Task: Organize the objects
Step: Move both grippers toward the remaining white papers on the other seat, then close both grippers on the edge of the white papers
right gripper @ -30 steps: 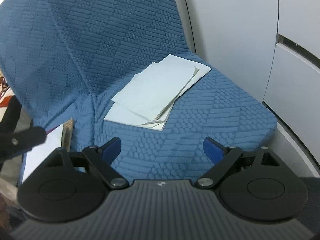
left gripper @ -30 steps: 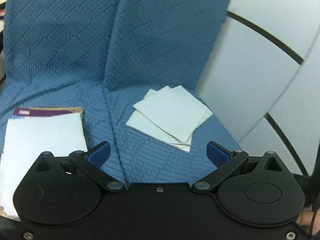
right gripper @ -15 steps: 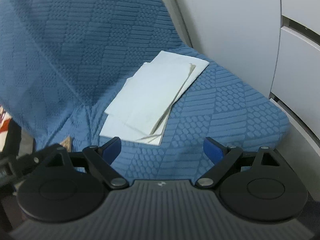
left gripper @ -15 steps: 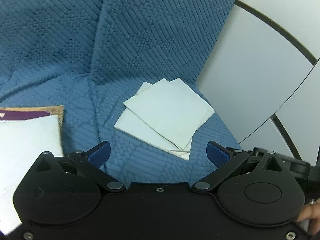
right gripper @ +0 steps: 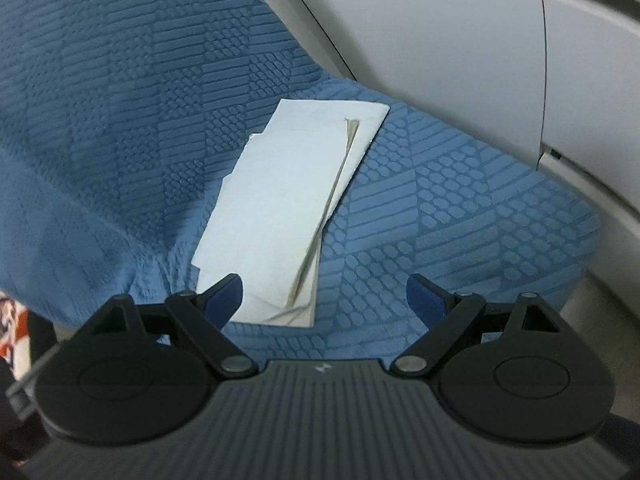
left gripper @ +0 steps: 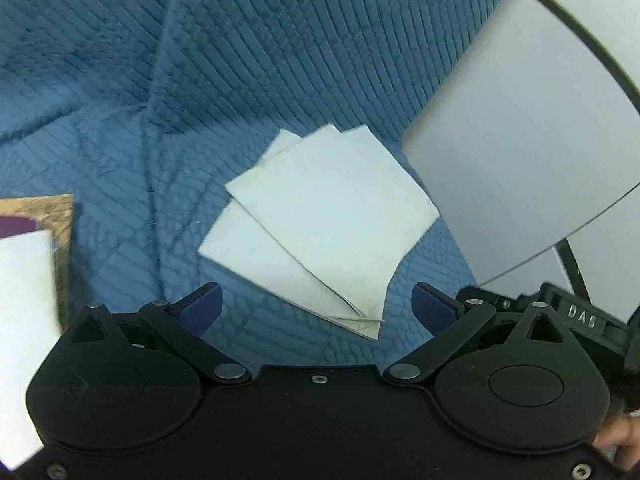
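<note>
Closest in on the left wrist view, the left gripper [left gripper: 316,306] has its jaws spread wide, blue pads [left gripper: 202,310] well apart and nothing between them. At the bottom right corner a bit of the person's hand [left gripper: 622,438] peeks in, and just above it sits the black body of the other tool, lettering on it.

Just beyond the pads lies the stack of white papers [left gripper: 320,220], loosely fanned, corners splayed out of line, flat on the blue quilted seat cover [left gripper: 120,160]. The near corner of the stack sits between the two pads in the picture, but the pads are clear of it.

Off to the left edge, a book with a tan and purple cover [left gripper: 52,216] rests on the same cover, a white sheet [left gripper: 24,300] lying on top of it; it is well apart from the stack.

Over on the right wrist view, the right gripper [right gripper: 324,296] is wide open too and empty. Its left pad [right gripper: 224,294] overlaps the near end of the papers [right gripper: 280,200] in the picture; whether it touches them, I cannot tell. The sheets' edges show along the right side of the stack.

Farther back, the cover climbs up the backrest, and to the right stands a pale grey panelled wall [right gripper: 460,40] with dark seams.
</note>
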